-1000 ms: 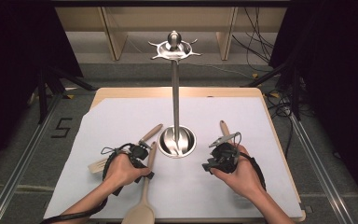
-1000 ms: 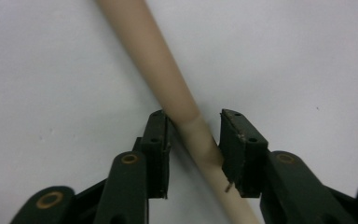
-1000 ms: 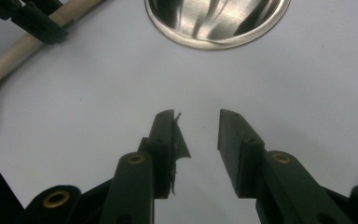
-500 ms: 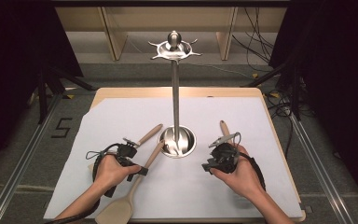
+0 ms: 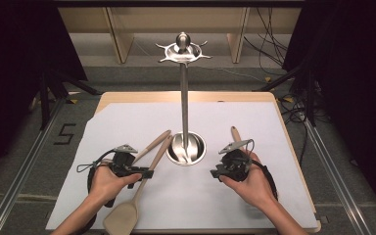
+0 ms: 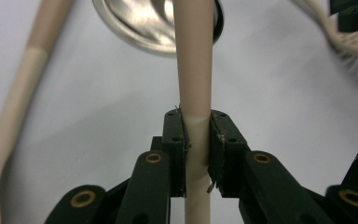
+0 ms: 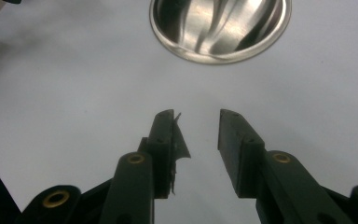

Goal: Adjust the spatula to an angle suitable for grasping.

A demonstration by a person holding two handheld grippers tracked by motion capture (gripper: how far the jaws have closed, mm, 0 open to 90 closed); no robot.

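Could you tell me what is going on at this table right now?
A person works with a gripper in each hand. The left gripper has just closed on the handle of a beige spatula. A second beige utensil lies beside it. The right gripper is open and holds nothing, near the round base of a tall metal stand. A third utensil lies past the right hand.

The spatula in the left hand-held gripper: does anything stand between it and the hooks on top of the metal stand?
Nothing visible does. The left hand-held gripper is shut on the spatula handle, low beside the stand. The hooks are bare. A second wooden utensil lies left of the handle, below that route.
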